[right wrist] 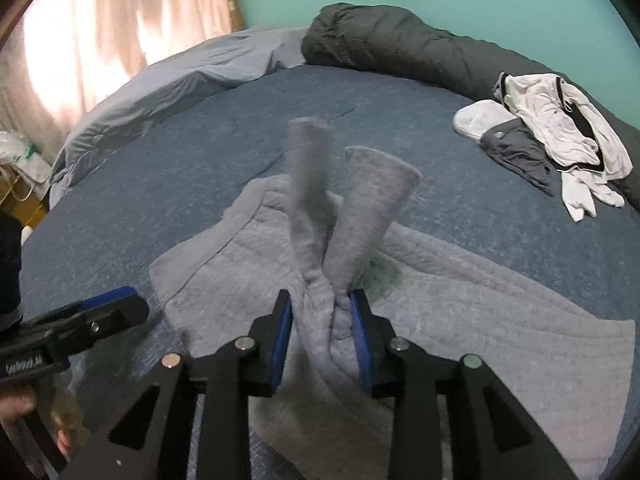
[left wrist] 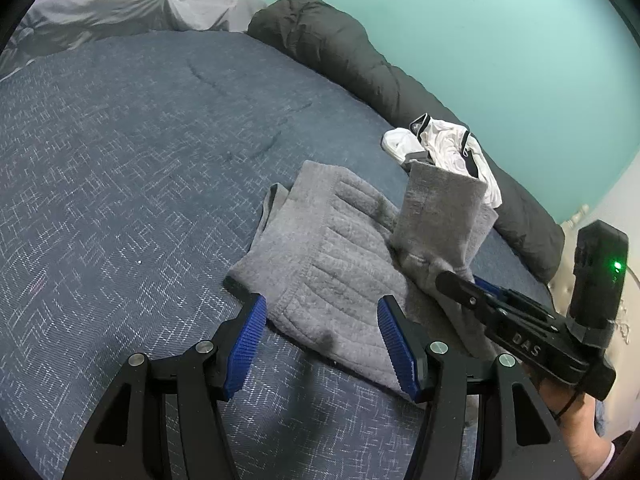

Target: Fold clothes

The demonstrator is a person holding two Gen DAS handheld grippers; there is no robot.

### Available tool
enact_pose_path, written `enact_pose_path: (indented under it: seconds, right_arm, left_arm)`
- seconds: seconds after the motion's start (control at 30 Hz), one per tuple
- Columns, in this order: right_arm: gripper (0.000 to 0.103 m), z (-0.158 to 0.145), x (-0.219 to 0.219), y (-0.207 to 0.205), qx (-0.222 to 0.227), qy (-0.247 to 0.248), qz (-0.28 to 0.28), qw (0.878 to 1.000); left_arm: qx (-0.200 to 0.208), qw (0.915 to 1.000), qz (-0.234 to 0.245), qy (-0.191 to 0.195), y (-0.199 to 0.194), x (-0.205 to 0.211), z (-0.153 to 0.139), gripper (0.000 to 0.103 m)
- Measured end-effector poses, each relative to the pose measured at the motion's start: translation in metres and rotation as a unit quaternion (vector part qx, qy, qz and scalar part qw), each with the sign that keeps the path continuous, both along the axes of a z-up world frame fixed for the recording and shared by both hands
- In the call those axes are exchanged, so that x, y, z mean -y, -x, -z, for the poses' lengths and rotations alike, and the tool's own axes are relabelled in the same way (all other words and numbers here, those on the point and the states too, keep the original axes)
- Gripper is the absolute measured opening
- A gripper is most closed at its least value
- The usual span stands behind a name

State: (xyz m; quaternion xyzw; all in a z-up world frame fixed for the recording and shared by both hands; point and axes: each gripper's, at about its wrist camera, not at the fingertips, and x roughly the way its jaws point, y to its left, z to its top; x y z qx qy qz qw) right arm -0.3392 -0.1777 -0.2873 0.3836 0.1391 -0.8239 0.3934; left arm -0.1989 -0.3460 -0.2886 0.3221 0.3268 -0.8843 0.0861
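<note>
Grey sweatpants (left wrist: 332,248) lie on the blue bedcover (left wrist: 120,160). My left gripper (left wrist: 320,304) hangs open just above the near edge of the pants, with nothing between its blue pads. My right gripper (right wrist: 321,300) is shut on the bunched lower legs of the sweatpants (right wrist: 460,300). The two leg ends (right wrist: 372,200) stick up beyond its pads, and one of them is blurred. In the left wrist view the right gripper (left wrist: 444,280) comes in from the right, the raised leg end (left wrist: 440,208) standing above its tip. The left gripper (right wrist: 120,300) shows at the left edge of the right wrist view.
A white and black garment (right wrist: 560,120) and a dark grey garment (right wrist: 516,152) lie at the far right of the bed. A rolled dark duvet (right wrist: 400,44) lines the turquoise wall. A grey sheet (right wrist: 180,80) covers the far left corner, by a curtain (right wrist: 100,20).
</note>
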Motion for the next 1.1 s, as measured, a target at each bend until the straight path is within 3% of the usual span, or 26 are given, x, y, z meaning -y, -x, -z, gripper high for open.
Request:
enact_pose_path:
  seconds: [0.1, 0.13, 0.3, 0.5, 0.73, 0.93, 1.1]
  right_arm:
    - [0.039, -0.005, -0.005, -0.008, 0.022, 0.04, -0.037, 0.998]
    - [0.047, -0.007, -0.005, -0.011, 0.018, 0.041, -0.043, 0.998]
    - [0.047, -0.016, -0.015, -0.015, 0.013, 0.048, -0.039, 0.998]
    - [0.047, -0.015, -0.074, 0.011, 0.029, 0.059, 0.042, 0.997]
    - [0.047, -0.011, -0.144, 0.033, 0.046, 0.074, 0.132, 0.987]
    - [0.047, -0.014, -0.169, 0.03, 0.05, 0.088, 0.149, 0.984]
    - [0.047, -0.013, -0.18, 0.024, 0.053, 0.09, 0.147, 0.984]
  left_arm:
    - [0.0, 1.0, 0.0, -0.002, 0.0, 0.001, 0.0, 0.062]
    - [0.0, 1.0, 0.001, -0.002, 0.001, 0.0, 0.0, 0.062]
    - [0.002, 1.0, 0.002, -0.002, 0.001, 0.0, 0.001, 0.063]
    - [-0.003, 0.9998, 0.008, -0.017, 0.002, 0.002, 0.005, 0.063]
    - [-0.014, 0.9991, 0.02, -0.035, 0.011, -0.004, 0.005, 0.063]
    - [-0.021, 0.9975, 0.036, -0.057, 0.026, -0.014, 0.007, 0.063]
    - [-0.02, 0.9984, 0.038, -0.036, 0.037, -0.023, 0.004, 0.062]
